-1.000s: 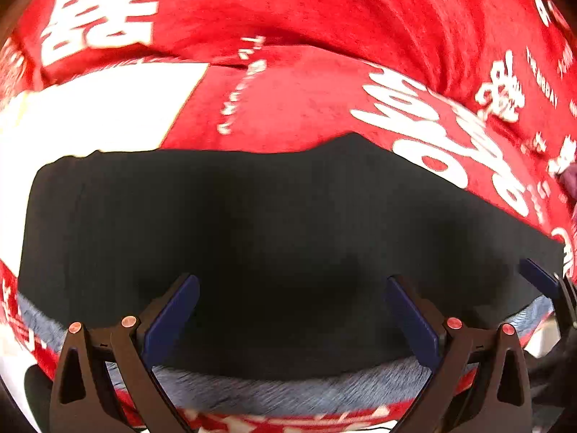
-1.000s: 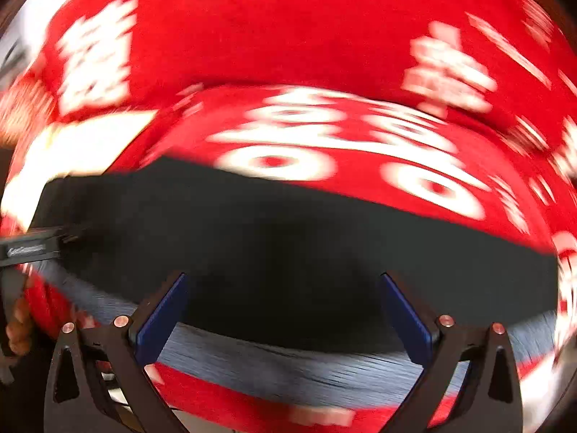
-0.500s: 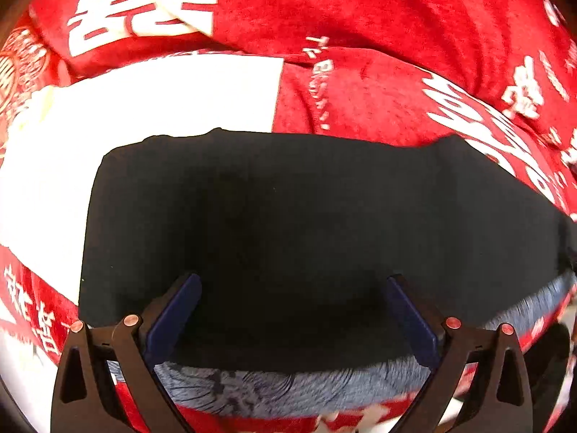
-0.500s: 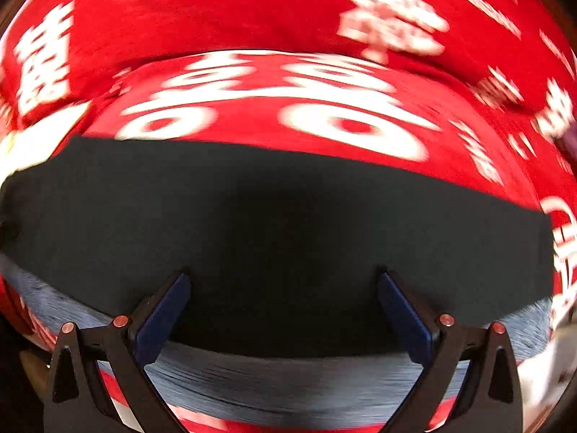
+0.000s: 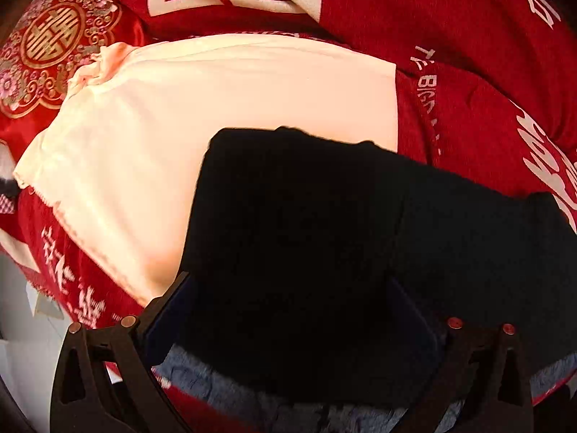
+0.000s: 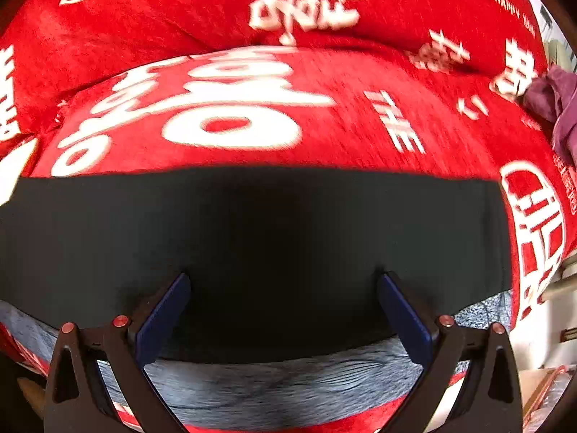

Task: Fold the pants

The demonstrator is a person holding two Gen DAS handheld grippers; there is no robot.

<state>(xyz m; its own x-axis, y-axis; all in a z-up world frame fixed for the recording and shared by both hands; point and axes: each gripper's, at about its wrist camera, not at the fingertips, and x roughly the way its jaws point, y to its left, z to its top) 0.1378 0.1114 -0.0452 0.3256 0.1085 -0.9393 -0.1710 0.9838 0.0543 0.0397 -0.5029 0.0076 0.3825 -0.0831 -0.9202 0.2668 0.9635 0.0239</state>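
The black pants (image 5: 324, 252) lie flat along the bed's near edge, on the red blanket (image 6: 324, 115). Left tool (image 5: 288, 299) and right tool (image 6: 285, 296) hover spread, gripping nothing. Pinch both outer corners evenly, fold squarely.

The black pants (image 5: 324, 245) lie flat as a folded, wide dark band straight ahead of both pairs of jaws, stretching past them on either side; a grey patterned strip runs along the near edge (image 6: 274, 386).
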